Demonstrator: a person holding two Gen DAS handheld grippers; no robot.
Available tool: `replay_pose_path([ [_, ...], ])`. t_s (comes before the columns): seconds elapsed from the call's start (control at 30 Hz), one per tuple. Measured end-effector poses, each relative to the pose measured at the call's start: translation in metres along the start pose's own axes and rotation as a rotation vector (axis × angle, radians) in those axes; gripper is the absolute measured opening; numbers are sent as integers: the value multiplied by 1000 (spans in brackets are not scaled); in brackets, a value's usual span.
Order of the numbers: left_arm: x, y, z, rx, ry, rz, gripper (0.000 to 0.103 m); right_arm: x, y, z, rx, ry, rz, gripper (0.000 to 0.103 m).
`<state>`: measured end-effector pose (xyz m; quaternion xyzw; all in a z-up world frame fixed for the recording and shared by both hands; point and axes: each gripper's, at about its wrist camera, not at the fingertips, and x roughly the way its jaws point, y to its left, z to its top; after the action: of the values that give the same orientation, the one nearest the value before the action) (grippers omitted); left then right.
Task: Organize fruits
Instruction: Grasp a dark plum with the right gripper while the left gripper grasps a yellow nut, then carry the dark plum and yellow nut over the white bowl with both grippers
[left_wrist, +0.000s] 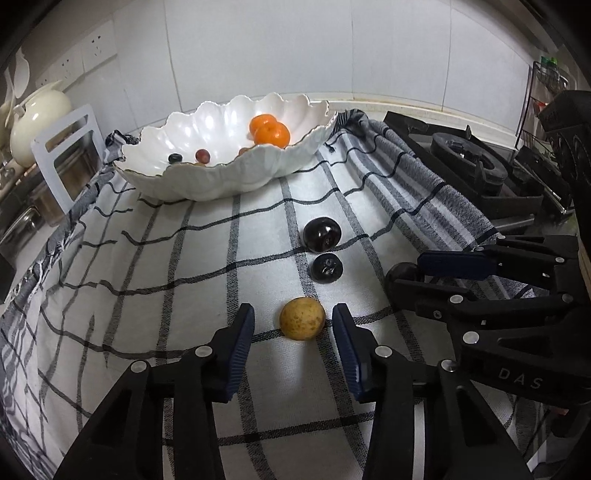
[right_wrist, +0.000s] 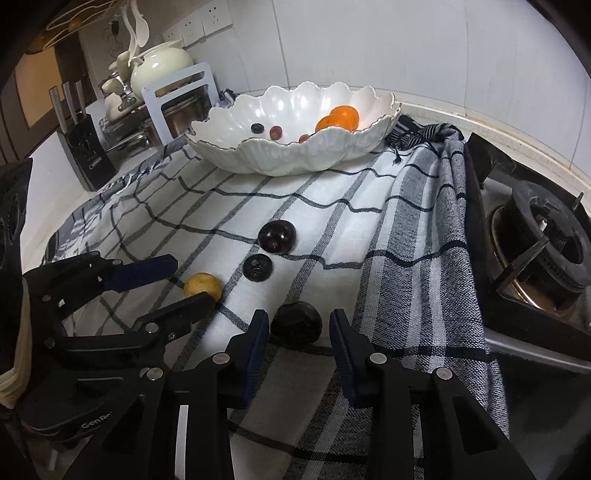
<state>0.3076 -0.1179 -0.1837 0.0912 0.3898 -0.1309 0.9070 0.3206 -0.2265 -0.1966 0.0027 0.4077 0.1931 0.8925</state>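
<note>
A small yellow fruit (left_wrist: 302, 318) lies on the checked cloth (left_wrist: 184, 258) between the blue pads of my left gripper (left_wrist: 293, 314). The pads flank it closely without pressing, so that gripper is open. A dark round fruit (right_wrist: 295, 324) sits between the pads of my right gripper (right_wrist: 299, 318), with a thin gap on each side. Beyond them on the cloth lie a dark plum (left_wrist: 321, 234) and a smaller dark fruit (left_wrist: 327, 268). At the back, the white scalloped bowl (left_wrist: 221, 184) holds two oranges (left_wrist: 271, 133) and a few small grapes.
A gas stove (right_wrist: 535, 236) borders the cloth on the right. A knife block (right_wrist: 86, 155), a cream teapot (right_wrist: 159, 66) and a white rack with metal pans (right_wrist: 181, 99) stand at the left. The tiled wall rises behind the bowl.
</note>
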Motion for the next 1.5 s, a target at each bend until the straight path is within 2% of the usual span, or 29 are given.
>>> replay_pose_path([
  [0.2, 7, -2, -1, -8, 18, -14, 37, 5, -1, 0, 13, 14, 21, 36],
  [0.37, 13, 0, -2, -22, 34, -27, 29, 7, -2, -2, 16, 20, 33, 30],
  [0.6, 11, 2, -4, -36, 30, -36, 28, 4, 0, -3, 23, 17, 27, 30],
  [1.5, -75, 25, 5, -54, -139, -16, 27, -64, 35, 8, 12, -142, -27, 30],
])
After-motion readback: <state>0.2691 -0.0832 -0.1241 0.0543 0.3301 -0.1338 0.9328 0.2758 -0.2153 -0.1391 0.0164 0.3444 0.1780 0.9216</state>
